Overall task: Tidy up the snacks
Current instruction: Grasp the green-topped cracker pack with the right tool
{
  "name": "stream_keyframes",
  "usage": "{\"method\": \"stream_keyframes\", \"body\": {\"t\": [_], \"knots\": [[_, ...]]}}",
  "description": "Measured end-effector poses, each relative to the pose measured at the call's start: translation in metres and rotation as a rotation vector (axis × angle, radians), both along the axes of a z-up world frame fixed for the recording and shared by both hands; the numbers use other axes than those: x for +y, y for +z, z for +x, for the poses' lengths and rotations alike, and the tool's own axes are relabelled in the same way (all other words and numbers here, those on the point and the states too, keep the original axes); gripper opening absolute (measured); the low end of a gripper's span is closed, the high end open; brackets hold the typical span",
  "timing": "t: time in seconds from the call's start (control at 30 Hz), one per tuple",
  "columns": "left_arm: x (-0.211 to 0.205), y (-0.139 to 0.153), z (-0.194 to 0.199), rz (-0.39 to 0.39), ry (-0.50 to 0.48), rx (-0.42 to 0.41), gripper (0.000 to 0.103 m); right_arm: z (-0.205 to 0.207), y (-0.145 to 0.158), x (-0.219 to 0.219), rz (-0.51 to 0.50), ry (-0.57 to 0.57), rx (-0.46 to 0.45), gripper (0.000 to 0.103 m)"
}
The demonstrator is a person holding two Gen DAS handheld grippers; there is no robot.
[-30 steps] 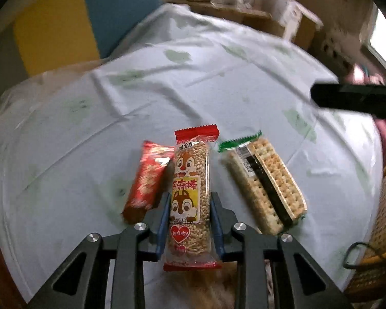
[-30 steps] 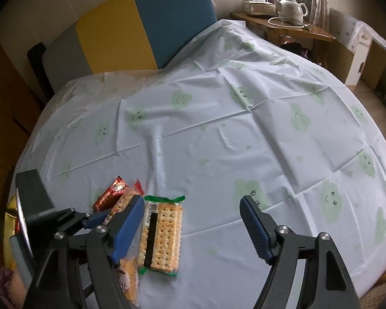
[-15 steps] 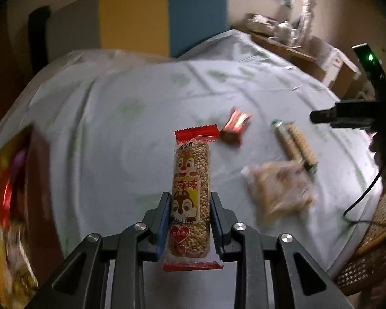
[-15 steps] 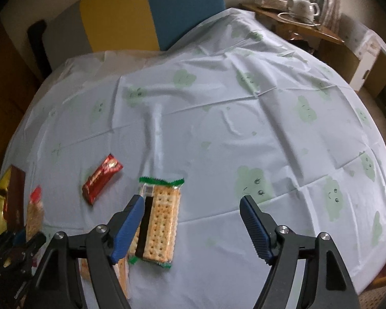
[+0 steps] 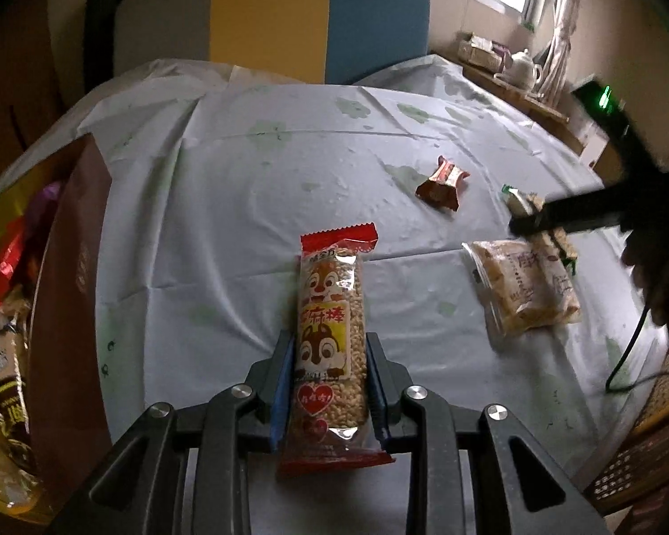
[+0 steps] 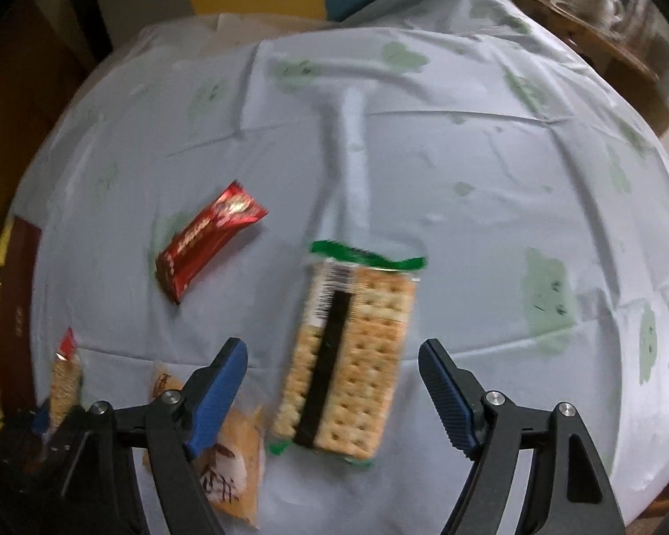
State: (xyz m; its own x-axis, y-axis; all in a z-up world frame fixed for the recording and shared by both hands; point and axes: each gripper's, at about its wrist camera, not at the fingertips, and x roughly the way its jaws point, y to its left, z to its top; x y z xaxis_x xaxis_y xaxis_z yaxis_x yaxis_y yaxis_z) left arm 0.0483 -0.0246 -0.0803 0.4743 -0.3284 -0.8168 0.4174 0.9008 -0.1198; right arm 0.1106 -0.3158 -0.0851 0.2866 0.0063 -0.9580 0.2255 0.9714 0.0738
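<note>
Gripping a puffed-rice bar [image 5: 331, 339] by its lower half, the left gripper [image 5: 330, 383] has its blue pads pressed on both long sides of the wrapper, jaws nearly closed; the bar's red top end sticks out ahead of the fingers, above the tablecloth [image 5: 245, 232]. Only the left view shows the box [image 5: 73, 294] to the left of those fingers, with wrapped snacks heaped inside it. It also shows a pastry pack [image 5: 524, 292] lying to the right of the fingers, a red bar [image 5: 441, 183] farther ahead and right, and the right gripper [image 5: 571, 216] side on as a dark shape over the cracker pack [image 5: 519, 198], whose green end pokes out beyond it.

The right view shows what that side look hides. The right gripper [image 6: 334, 383] has its jaws standing wide and holding nothing. The cracker pack [image 6: 350, 356] lies flat on the cloth in the gap between the two fingers, touching neither, its green end pointing away from them. The red bar [image 6: 209, 240] lies ahead of the left finger, tilted. The pastry pack [image 6: 227, 468] is partly under that left finger, blurred. At the far left edge the rice bar [image 6: 64, 379] appears small, upright in the left gripper's dark fingers, with a strip of the box [image 6: 20, 312] behind it.
</note>
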Motion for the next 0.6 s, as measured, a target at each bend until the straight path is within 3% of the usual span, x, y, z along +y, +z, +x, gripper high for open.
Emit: {"method": "stream_keyframes", "body": {"t": [0.03, 0.13, 0.6], "knots": [[0.001, 0.000, 0.001, -0.010, 0.000, 0.001, 0.030, 0.001, -0.004, 0.004, -0.024, 0.016, 0.010, 0.076], [0.003, -0.001, -0.001, -0.020, 0.003, -0.010, 0.030, 0.000, -0.005, 0.015, -0.101, 0.058, 0.007, 0.048], [-0.002, -0.003, 0.002, -0.027, 0.024, -0.014, 0.030, 0.000, -0.006, 0.013, -0.115, 0.061, 0.001, 0.050]]}}
